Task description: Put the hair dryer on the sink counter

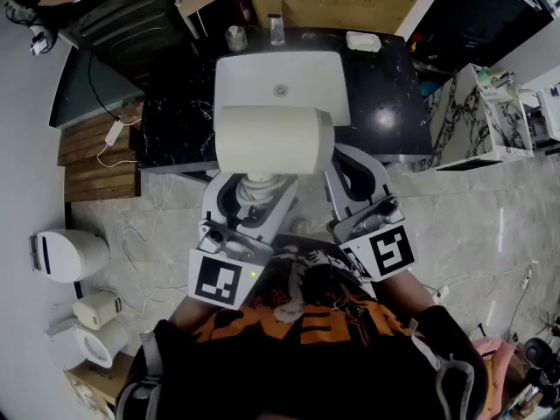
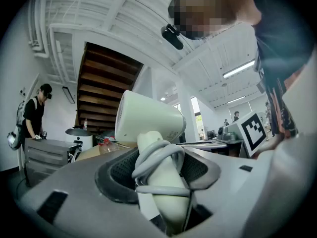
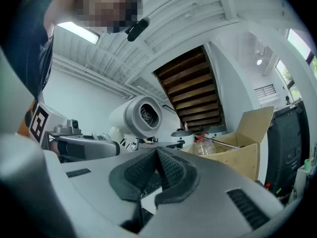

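A cream-white hair dryer [image 1: 273, 140] hangs in the air in front of the sink, over the near rim of the white basin [image 1: 262, 73]. Its grey cord is wound round the handle [image 2: 161, 182]. My left gripper [image 1: 260, 186] is shut on that handle, with the barrel [image 2: 148, 123] standing above the jaws and pointing left. The right gripper [image 1: 354, 171] is beside it on the right, shut and empty, its pads meeting at the tips [image 3: 157, 153]. From the right gripper view I see the dryer's round rear grille [image 3: 142, 115]. The black marble sink counter [image 1: 175, 121] lies just beyond both grippers.
At the counter's back stand a glass [image 1: 235, 36], a small bottle [image 1: 276, 29] and a white soap dish [image 1: 363, 41], with a cardboard box [image 1: 332, 3] behind. A wooden pallet [image 1: 101, 156] and white appliances [image 1: 66, 254] are at the left, a marble-patterned cabinet [image 1: 477, 121] at the right.
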Motion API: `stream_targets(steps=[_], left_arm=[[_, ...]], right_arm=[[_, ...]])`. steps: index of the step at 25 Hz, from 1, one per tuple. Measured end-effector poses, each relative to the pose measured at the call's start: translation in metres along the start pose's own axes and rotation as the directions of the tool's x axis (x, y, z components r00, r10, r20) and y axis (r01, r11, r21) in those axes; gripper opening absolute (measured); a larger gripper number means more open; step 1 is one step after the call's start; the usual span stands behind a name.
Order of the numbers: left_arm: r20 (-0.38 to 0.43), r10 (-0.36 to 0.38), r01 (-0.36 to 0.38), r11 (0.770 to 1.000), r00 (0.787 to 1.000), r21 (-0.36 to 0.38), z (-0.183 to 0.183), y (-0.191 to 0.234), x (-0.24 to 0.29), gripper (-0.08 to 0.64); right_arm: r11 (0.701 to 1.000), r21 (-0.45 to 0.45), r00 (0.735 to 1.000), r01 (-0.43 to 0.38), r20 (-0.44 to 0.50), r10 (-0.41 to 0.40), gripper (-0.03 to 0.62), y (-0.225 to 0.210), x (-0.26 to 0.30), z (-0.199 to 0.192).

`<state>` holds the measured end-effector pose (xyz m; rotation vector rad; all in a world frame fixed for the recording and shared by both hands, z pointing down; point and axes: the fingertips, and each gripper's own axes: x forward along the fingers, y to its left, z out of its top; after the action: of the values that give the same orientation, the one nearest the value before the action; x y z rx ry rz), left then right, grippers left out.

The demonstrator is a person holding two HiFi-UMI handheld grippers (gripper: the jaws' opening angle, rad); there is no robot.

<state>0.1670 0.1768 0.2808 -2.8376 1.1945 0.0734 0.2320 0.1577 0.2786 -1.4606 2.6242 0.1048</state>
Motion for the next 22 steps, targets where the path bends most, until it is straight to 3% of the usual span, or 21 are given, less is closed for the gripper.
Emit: stream_targets(steps=[13, 22], left_arm=[[-0.002, -0.013, 0.013, 1.0, 1.0, 0.01, 0.004, -0.02, 0.007, 0.258], [-0.029, 0.036, -0.036, 0.999, 0.999, 0.01, 0.001, -0.007, 0.004, 0.258]], right_arm=[[1.0, -0.024, 1.0, -0.006, -0.005, 0.006, 0.013, -0.011, -0.021, -0.001], [0.997, 0.053, 0.998, -0.059, -0.034, 0.061, 0.014, -0.01, -0.006, -0.018]])
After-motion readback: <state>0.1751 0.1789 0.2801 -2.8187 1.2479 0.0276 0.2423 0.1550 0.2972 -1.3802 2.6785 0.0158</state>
